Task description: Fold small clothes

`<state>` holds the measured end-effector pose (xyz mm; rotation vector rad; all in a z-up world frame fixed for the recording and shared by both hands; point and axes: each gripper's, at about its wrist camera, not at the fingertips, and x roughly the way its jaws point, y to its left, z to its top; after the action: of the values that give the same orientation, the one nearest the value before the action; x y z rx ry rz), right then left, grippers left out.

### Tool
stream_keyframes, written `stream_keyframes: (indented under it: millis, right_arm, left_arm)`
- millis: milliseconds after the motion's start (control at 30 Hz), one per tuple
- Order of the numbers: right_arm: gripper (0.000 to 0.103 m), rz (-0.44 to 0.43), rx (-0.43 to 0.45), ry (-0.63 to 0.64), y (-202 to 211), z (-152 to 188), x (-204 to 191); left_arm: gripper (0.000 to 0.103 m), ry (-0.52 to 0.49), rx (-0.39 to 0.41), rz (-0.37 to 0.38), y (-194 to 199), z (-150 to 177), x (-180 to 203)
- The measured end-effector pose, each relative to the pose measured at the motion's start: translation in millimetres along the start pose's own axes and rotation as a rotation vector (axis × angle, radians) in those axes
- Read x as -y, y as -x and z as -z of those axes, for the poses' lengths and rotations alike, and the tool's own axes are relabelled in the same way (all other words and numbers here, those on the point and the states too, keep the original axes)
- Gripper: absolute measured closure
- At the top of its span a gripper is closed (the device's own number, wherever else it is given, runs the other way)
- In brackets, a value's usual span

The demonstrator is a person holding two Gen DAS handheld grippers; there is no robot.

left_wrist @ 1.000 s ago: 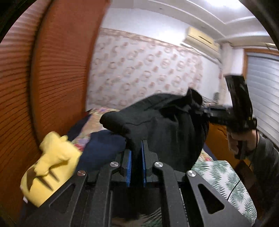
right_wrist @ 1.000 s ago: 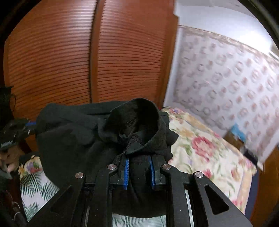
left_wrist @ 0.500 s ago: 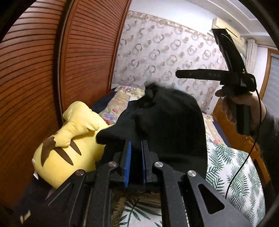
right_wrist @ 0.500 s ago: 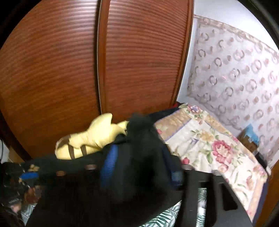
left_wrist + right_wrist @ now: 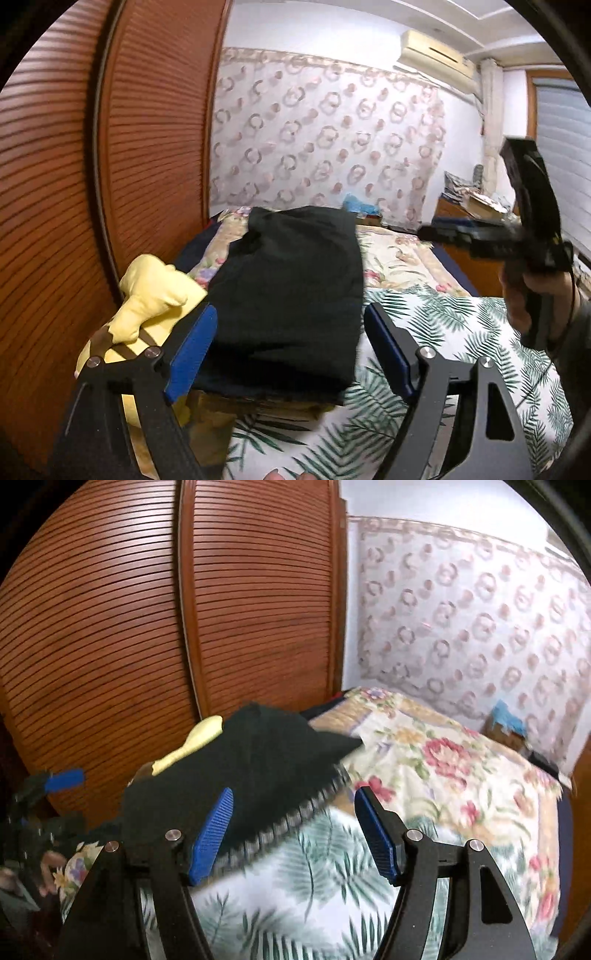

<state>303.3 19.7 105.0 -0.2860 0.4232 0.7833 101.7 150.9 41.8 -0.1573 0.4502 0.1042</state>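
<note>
Black fabric, the folded garment (image 5: 291, 295), lay on the bed (image 5: 443, 332) at the centre of the left wrist view, its near edge low in the frame on the leaf-print cover and its far end reaching toward the floral quilt (image 5: 443, 768). The left tongs (image 5: 288, 350) were opening, their blue pads (image 5: 192, 350) flanking the cloth without pressing on it. The right tongs (image 5: 291, 834) stood apart and empty in the lower middle of their own view, with only the garment's striped hem (image 5: 288, 819) passing between them, untouched. A yellow plush toy (image 5: 147, 299) sat just beside the garment at lower left, against the slatted wooden door (image 5: 110, 166). The release appeared to be the step in hand; to do it well, both tongs would best draw back low and straight so no pad snagged a layer and pulled the fold open. A light press along the top could then flatten the stack and square its edges, keeping clear of the toy.
</note>
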Motion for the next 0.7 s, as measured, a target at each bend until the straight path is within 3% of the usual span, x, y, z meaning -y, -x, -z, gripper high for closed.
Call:
stream_keyframes:
  millis: [333,567,700]
  right_arm:
    - [0.032,0.12,0.051,-0.087,85.5,66.3,-26.0]
    - [0.02,0.243,0.112,-0.168,151.6,99.6,-56.6]
    - [0.019,0.308,0.146,-0.23,187.0,108.1,-72.8]
  left_arm:
    - [0.021,-0.074,0.003,0.083,21.9,12.5,63.5]
    - [0.021,-0.117,0.015,0.141,39.2,23.2,105.9]
    - [0.021,-0.14,0.026,0.153,51.6,24.0,124.4]
